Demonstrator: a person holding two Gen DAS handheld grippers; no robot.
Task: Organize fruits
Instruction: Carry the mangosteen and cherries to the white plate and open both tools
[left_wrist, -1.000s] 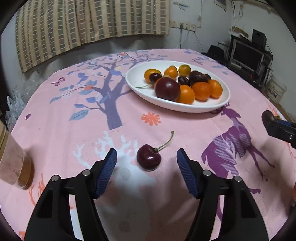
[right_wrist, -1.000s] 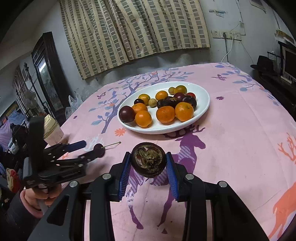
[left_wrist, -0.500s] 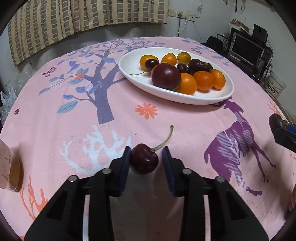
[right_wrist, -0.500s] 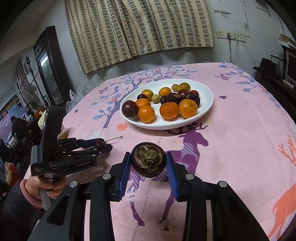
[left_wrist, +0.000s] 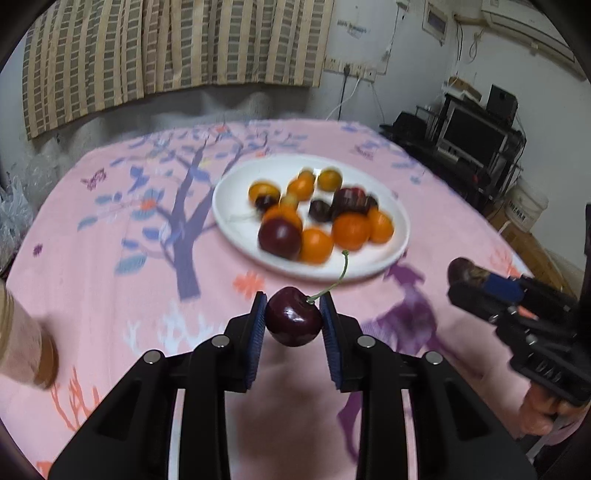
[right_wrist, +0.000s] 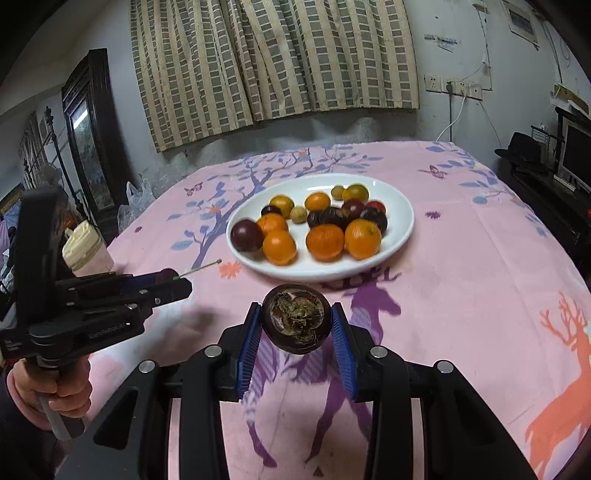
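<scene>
White plate (right_wrist: 400, 236) of mixed fruit (right_wrist: 325, 242)

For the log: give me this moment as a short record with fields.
left gripper: shut on cherry, stem up, held above the cloth
right gripper: shut on mangosteen
plate: white, on pink cloth, holds oranges and dark fruits
jar: on cloth, left of plate
left view: plate blurred
</scene>
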